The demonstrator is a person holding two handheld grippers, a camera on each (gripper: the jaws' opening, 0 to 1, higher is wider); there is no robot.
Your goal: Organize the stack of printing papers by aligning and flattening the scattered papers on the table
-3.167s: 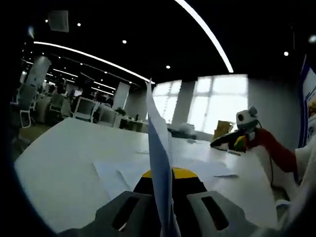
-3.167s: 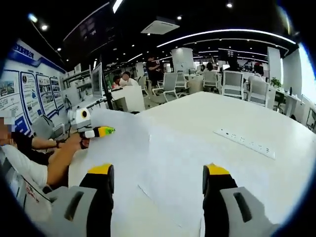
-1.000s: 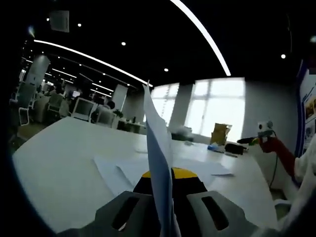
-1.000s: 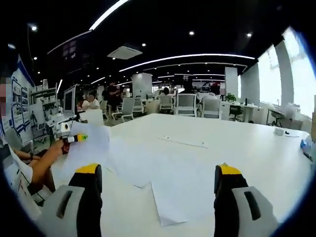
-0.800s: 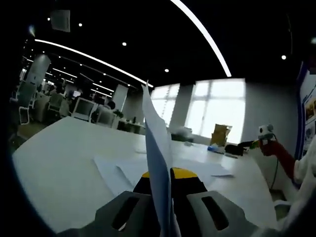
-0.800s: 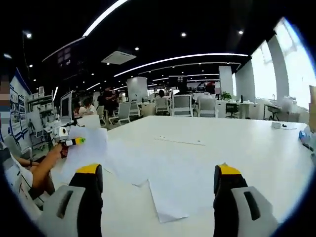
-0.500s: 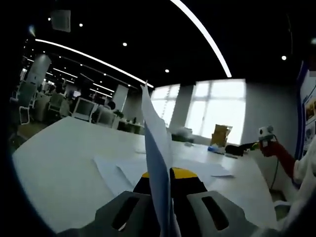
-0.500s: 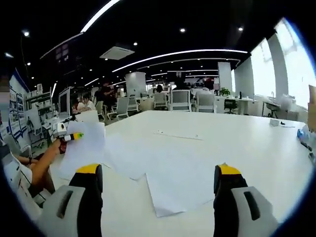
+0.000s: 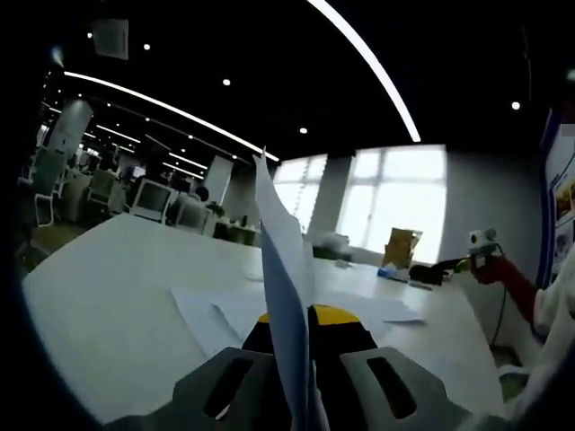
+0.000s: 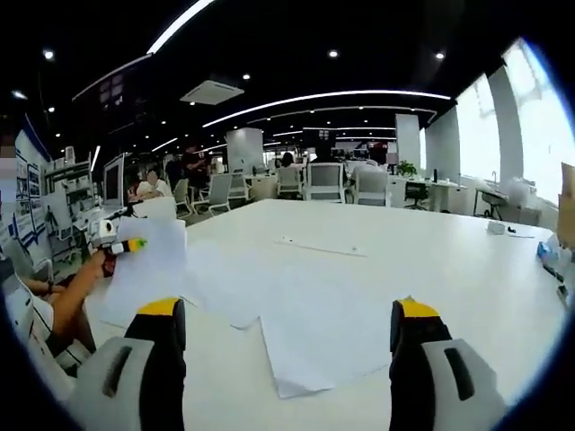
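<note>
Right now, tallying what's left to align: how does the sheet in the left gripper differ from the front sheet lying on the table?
The held sheet stands on edge, pinched by the shut left gripper; the loose sheet lies flat on the table, ahead of the open right gripper. Both are plain white paper.

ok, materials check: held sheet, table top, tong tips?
Held sheet: thin white paper, matte; it stands edge-on and curves from the left tongs. Table top: smooth white, probably laminate, with a soft sheen. Tips of the right tongs: yellow, likely rubber or plastic, on grey moulded bodies; exact material unclear.
</note>
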